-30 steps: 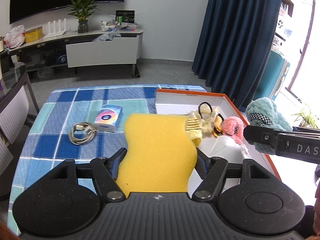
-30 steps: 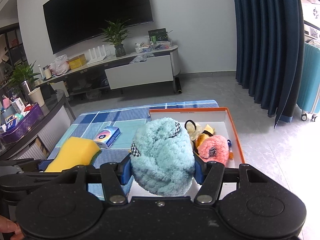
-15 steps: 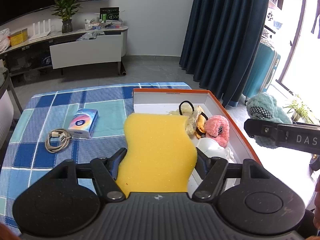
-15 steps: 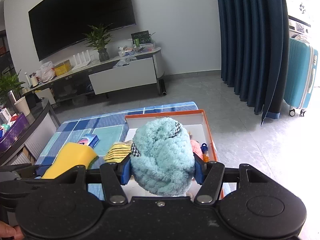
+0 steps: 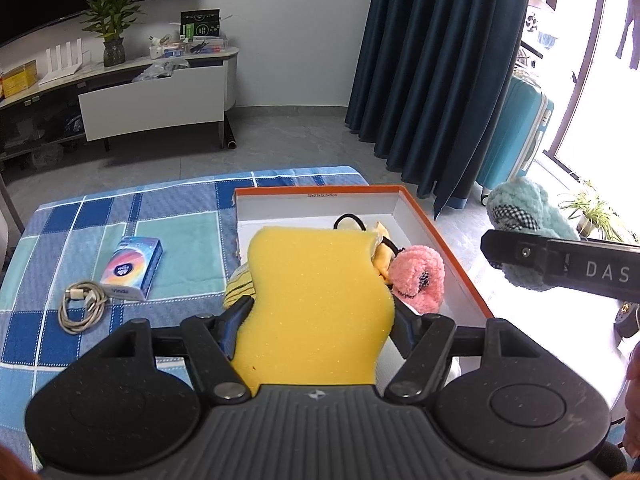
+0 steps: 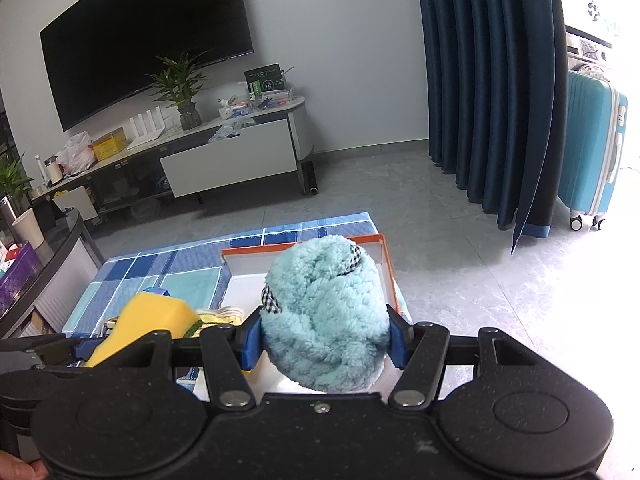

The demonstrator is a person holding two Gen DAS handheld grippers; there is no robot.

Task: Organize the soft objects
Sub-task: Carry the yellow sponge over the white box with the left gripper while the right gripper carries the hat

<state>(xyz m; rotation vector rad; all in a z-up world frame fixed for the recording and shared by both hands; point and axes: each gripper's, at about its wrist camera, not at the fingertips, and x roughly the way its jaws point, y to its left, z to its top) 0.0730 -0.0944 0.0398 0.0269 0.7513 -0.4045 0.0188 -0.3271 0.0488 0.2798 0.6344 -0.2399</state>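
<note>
Sponge, yellow, clamped in the left tool, has drifted from beside the orange-rimmed box to over it; the right tool grips the blue plush toy alongside, so both releases look near.

A wavy-edged yellow sponge and a fluffy teal plush are hanging above the orange-rimmed box, where a pink plush is lying by its right wall.
</note>
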